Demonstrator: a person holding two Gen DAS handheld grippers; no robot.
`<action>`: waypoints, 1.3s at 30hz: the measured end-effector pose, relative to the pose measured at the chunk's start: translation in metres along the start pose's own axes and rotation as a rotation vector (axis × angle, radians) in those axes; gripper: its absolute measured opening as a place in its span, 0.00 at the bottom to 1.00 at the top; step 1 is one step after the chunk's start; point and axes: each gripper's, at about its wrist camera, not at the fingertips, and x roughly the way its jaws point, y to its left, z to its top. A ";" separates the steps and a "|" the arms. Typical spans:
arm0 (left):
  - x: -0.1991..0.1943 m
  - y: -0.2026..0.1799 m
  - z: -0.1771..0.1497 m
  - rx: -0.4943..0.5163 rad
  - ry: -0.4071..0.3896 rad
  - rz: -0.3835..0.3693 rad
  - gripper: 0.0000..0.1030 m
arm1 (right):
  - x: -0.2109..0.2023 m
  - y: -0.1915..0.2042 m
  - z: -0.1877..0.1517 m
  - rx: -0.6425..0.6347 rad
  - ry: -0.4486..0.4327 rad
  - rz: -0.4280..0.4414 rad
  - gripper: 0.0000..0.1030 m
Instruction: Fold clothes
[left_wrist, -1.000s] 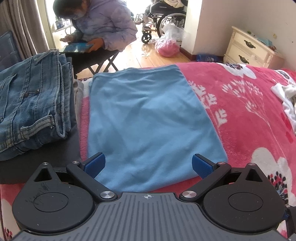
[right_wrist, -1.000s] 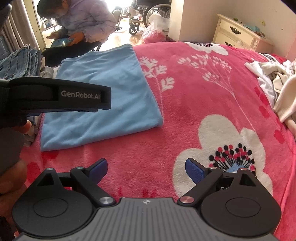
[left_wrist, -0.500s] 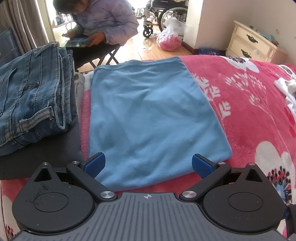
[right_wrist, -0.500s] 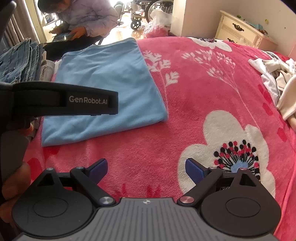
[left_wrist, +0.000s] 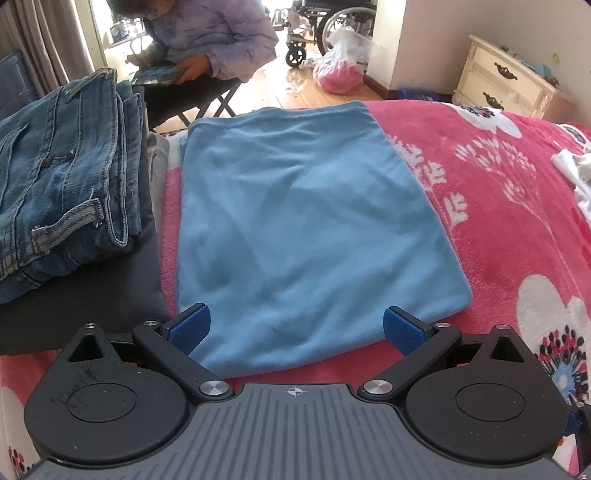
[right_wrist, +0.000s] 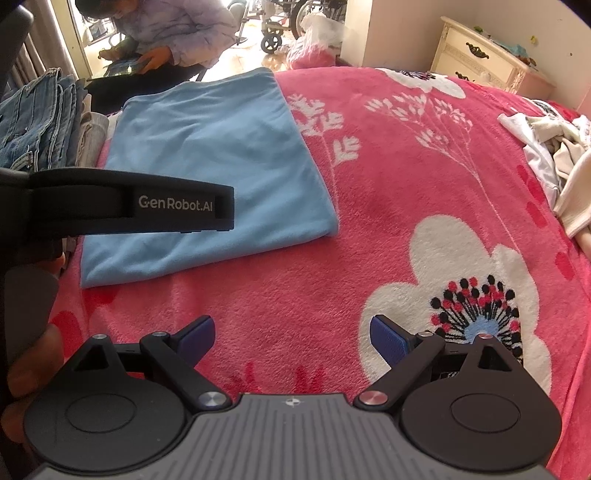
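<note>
While both pairs of blue pads stand wide apart and grip nothing, the left tool (left_wrist: 296, 328) hangs just above the near edge of the blue cloth (left_wrist: 303, 229), and the right tool (right_wrist: 291, 334) hangs over bare pink blanket (right_wrist: 388, 192) near the cloth's near right corner. Seen from the right wrist, the body of the left tool crosses the left side of the view, a black strap marked GenRobot.AI (right_wrist: 129, 206) lying in front of the cloth, with the person's hand (right_wrist: 29, 365) below it. That cloth lies flat on the bed as a folded rectangle, smooth but for faint creases. Just beside its left edge stands a stack of folded jeans (left_wrist: 62, 192) resting on a dark folded garment (left_wrist: 110, 288). On the far right of the bed lies a heap of white and cream clothes (right_wrist: 554, 155), well apart from the cloth. Beyond the bed, a seated person (left_wrist: 207, 48) bends over a tablet, and a cream nightstand (left_wrist: 506, 81) stands by the wall.
</note>
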 end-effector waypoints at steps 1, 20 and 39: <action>0.000 0.000 0.000 -0.001 -0.001 0.000 0.98 | 0.000 0.000 0.000 0.000 0.002 0.001 0.91; 0.008 0.004 -0.002 -0.009 0.032 0.005 0.98 | 0.003 0.003 0.000 -0.007 0.014 -0.001 0.91; 0.014 0.007 -0.002 -0.019 0.050 0.000 0.98 | 0.005 0.006 0.000 -0.016 0.023 -0.007 0.91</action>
